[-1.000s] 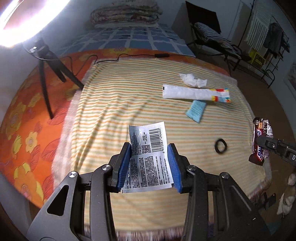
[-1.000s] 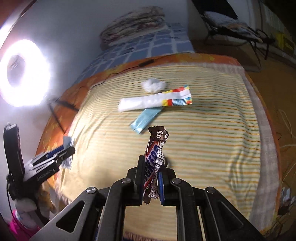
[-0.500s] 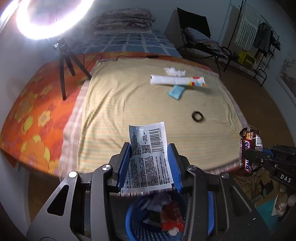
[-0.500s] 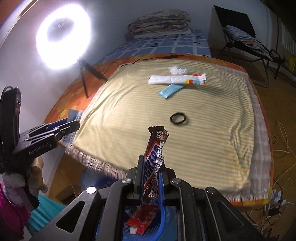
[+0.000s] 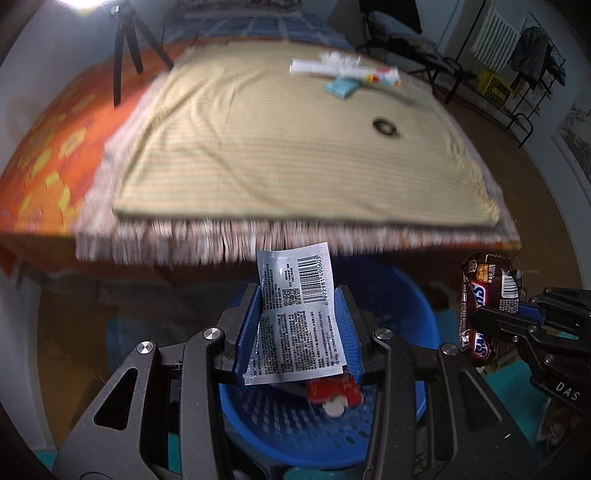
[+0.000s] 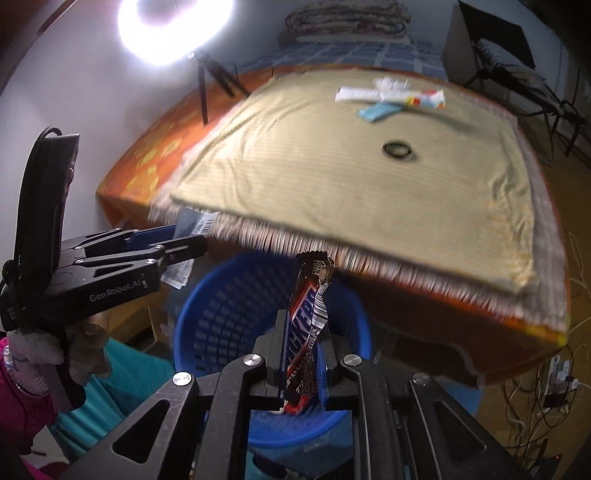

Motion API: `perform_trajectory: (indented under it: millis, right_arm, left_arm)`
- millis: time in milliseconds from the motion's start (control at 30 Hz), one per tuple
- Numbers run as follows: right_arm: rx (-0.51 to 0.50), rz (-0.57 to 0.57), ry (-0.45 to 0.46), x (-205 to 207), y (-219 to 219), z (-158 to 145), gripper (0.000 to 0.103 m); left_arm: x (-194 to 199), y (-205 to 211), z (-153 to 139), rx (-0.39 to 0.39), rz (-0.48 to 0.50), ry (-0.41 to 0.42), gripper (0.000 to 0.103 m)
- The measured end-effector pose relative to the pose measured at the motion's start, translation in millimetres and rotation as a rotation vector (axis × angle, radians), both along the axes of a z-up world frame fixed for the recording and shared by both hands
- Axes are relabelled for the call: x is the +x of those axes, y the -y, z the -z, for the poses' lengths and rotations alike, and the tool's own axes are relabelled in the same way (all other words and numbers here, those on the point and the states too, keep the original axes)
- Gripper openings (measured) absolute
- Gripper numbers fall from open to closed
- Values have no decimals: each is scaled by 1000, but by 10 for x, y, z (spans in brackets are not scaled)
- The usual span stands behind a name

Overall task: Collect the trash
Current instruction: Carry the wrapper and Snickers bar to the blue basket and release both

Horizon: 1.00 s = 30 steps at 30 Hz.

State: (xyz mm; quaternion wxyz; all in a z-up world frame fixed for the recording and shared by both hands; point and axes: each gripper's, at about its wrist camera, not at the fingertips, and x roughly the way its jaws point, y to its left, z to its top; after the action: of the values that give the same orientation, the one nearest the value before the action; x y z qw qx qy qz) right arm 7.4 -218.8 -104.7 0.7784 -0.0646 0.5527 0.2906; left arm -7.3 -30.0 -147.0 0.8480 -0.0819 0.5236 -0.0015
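My left gripper [image 5: 299,328] is shut on a silver barcode sachet [image 5: 295,317] and holds it above the blue perforated basket [image 5: 406,295]. My right gripper [image 6: 301,354] is shut on a brown Snickers wrapper [image 6: 304,325], also over the basket [image 6: 207,325]. The wrapper also shows in the left wrist view [image 5: 480,306], and the left gripper [image 6: 184,243] in the right wrist view. A red wrapper [image 5: 332,391] lies inside the basket. On the striped bedspread [image 5: 258,129] lie a long white wrapper [image 5: 343,70], a light-blue packet [image 5: 341,86] and a crumpled tissue [image 5: 338,57].
A black ring [image 5: 385,127] lies on the bedspread. The fringed bed edge [image 5: 258,236] hangs just beyond the basket. A ring light on a tripod [image 6: 173,29] stands at the left. A chair [image 5: 406,33] and clothes rack [image 5: 517,44] stand at the right. Cables [image 6: 546,376] lie on the floor.
Both grippers have drawn back from the bed and dropped lower, each still holding its wrapper. The blue basket has come fully into view beneath them.
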Motion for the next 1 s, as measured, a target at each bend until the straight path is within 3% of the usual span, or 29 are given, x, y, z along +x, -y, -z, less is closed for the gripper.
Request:
perform_trajectory:
  millis: [367,600,767,900,1000]
  right_arm:
    - [-44,-22,-98,-203,-74,496,11]
    - [-68,-35,-128,-215,-143,666,16]
    - [-71,-23,-137,-188,-138,715,32]
    - [-71,-7,-138,-178,-115,722,61]
    - [-73,0,-138,-171,-98,718,66]
  left_arm:
    - [-144,32,602,39,-13,-124,42]
    - [-175,50,737,54,-6,-154,46]
    - [-173,47,744,63,-7,-152,59]
    - [-151,68,768,72,-7,-160,66]
    - [-158,67,778,76,-6,-161,68]
